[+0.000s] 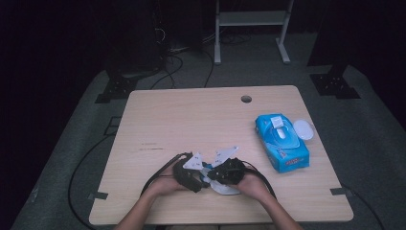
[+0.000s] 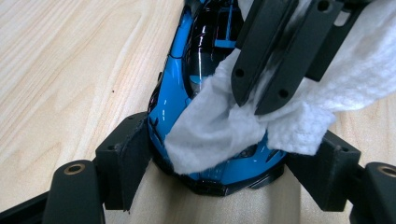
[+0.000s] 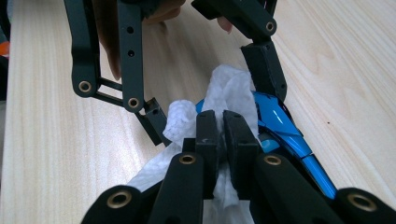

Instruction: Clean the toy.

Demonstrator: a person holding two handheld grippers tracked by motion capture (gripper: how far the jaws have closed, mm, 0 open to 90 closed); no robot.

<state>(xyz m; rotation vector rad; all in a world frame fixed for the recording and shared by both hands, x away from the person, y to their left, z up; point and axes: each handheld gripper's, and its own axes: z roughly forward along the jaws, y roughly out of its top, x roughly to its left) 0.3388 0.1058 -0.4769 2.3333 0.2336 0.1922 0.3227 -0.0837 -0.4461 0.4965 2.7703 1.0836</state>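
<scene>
A glossy blue toy car (image 2: 177,93) lies on the wooden table (image 1: 191,120) near its front edge. My left gripper (image 2: 219,170) is shut on it, one pad against each side of the car's end. My right gripper (image 3: 222,128) is shut on a white wipe (image 3: 233,88), which is draped over the car's body (image 3: 285,135). In the left gripper view the wipe (image 2: 210,130) covers part of the roof and the right gripper's fingers (image 2: 275,60) come down from above. In the high view the left gripper (image 1: 198,178) and the right gripper (image 1: 214,175) meet tip to tip.
A blue pack of wipes (image 1: 282,141) lies at the right of the table with a white oval lid (image 1: 303,129) beside it. A cable hole (image 1: 246,99) is near the far edge. Cables trail from both grippers toward the front.
</scene>
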